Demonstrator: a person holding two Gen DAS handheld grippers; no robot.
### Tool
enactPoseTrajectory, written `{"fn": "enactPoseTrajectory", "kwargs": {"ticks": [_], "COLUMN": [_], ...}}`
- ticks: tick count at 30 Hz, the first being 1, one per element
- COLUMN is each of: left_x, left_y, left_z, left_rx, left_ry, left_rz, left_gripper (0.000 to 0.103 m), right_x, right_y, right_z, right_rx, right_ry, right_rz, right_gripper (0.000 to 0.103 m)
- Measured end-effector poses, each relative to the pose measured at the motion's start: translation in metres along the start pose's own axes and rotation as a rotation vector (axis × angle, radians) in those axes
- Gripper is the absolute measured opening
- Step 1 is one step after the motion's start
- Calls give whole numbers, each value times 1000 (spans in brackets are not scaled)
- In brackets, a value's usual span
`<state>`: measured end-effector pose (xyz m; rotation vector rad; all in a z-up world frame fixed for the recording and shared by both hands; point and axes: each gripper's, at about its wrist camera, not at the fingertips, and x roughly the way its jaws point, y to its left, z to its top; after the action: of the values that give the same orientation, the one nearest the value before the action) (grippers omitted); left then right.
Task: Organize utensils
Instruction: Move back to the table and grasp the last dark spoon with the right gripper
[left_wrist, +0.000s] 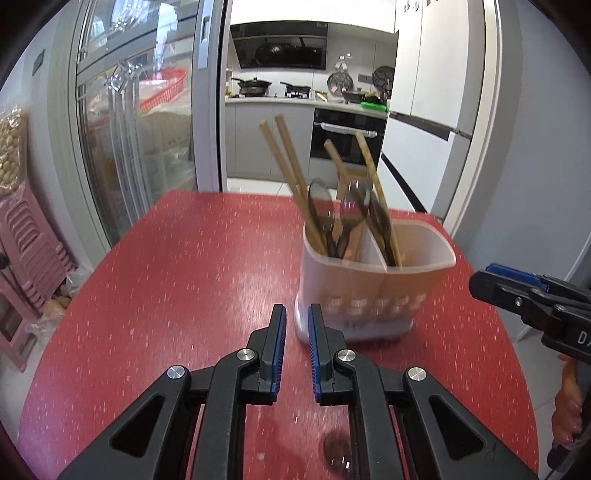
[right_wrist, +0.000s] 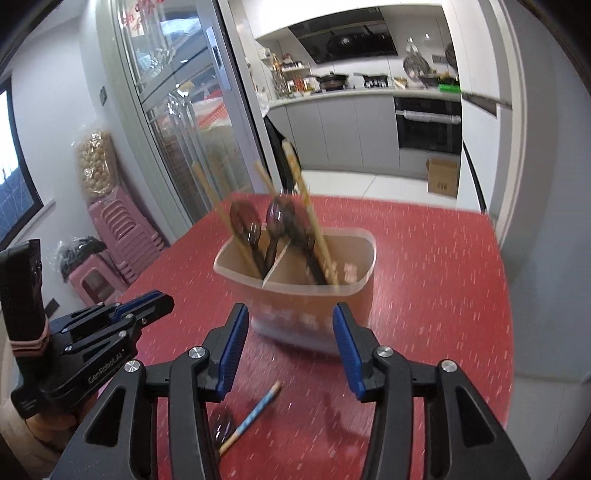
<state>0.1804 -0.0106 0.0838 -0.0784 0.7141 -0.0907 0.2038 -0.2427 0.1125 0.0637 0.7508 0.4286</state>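
Observation:
A white two-compartment utensil holder (left_wrist: 373, 291) stands on the red table (left_wrist: 177, 277). It holds several wooden chopsticks (left_wrist: 286, 162) and dark spoons (left_wrist: 351, 210). My left gripper (left_wrist: 297, 314) is nearly closed and empty, just left of the holder's base. My right gripper (right_wrist: 290, 321) is open and empty, just in front of the holder (right_wrist: 306, 295). A chopstick with a blue patterned end (right_wrist: 251, 417) and a dark spoon (right_wrist: 221, 428) lie on the table (right_wrist: 443, 277) under the right gripper. The spoon's bowl also shows in the left wrist view (left_wrist: 338, 452).
The right gripper shows at the right edge of the left wrist view (left_wrist: 532, 299); the left gripper shows at the left of the right wrist view (right_wrist: 110, 321). Pink stools (right_wrist: 118, 240) stand beside the table. A glass door (left_wrist: 136, 129) and a kitchen lie beyond.

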Motion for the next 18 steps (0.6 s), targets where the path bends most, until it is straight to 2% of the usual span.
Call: {"fn": "enactPoseTrajectory", "kwargs": {"ticks": [11,18], "left_x": [-5,-7], "left_y": [20,31], "left_z": [-62,-96], "left_rx": [-25,-37], "left_ry": [118,169], "left_rz": [15,29], "left_gripper": [40,40], "right_x": [12,24], "right_y": [0,7], "right_z": [-73,-112], "right_rx": [76,127], "right_ry": [182,286], "right_rz": [-26,-11], "right_gripper": [54,54]}}
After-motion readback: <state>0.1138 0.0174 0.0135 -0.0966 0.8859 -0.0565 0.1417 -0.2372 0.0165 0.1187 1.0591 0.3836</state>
